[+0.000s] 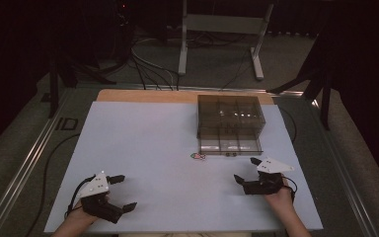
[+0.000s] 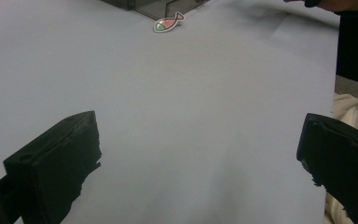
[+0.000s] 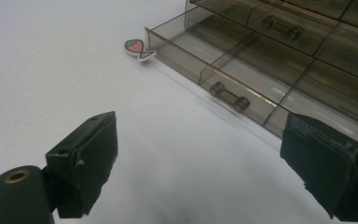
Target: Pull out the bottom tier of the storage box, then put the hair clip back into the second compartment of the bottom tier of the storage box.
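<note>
The person's left gripper [image 1: 121,191] rests low over the near left part of the desk [image 1: 143,148], its fingers [image 2: 56,163] spread wide with nothing but bare white surface between them. The right gripper [image 1: 245,170] sits over the near right part, well apart from the left one, and its fingers [image 3: 86,158] are likewise wide open and hold nothing.

A small fish-shaped piece [image 1: 198,156], pink with a green end, lies flat on the desk just beside the front left corner of a smoky transparent drawer box [image 1: 230,123]. Whether it touches the box I cannot tell. It lies ahead of both grippers, nearer the right one, and neither touches it.

The box stands toward the far right of the desk. In the right gripper view its lowest drawer [image 3: 261,79] stands drawn out, divided into compartments, with a small clear handle [image 3: 229,97] on its front wall.
</note>
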Motion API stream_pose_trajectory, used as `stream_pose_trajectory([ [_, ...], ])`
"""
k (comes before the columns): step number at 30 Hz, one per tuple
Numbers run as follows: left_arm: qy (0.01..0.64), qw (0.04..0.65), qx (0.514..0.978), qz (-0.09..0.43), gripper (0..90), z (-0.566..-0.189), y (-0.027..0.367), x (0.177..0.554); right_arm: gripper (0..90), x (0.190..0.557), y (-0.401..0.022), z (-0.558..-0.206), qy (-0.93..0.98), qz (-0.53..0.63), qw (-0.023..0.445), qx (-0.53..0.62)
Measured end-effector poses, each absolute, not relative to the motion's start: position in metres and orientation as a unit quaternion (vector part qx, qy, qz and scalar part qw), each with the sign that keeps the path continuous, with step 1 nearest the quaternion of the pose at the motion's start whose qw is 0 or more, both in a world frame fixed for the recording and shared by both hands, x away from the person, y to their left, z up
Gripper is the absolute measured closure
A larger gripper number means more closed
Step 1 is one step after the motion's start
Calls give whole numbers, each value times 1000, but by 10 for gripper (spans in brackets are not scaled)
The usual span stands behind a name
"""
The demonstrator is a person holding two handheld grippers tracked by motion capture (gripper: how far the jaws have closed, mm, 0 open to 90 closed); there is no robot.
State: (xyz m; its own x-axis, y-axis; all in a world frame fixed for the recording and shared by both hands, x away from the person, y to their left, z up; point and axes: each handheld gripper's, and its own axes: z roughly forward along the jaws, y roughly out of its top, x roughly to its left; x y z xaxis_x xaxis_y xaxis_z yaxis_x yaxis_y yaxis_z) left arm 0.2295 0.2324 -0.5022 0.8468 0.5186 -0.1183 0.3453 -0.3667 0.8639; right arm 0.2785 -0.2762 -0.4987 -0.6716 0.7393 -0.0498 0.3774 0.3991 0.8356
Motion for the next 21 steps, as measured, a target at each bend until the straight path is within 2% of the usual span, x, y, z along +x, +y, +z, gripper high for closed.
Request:
stream_pose_trajectory([
  [21, 248, 519, 815, 72, 0, -487, 224, 239, 114, 276, -274, -497, 812, 427, 211, 339],
])
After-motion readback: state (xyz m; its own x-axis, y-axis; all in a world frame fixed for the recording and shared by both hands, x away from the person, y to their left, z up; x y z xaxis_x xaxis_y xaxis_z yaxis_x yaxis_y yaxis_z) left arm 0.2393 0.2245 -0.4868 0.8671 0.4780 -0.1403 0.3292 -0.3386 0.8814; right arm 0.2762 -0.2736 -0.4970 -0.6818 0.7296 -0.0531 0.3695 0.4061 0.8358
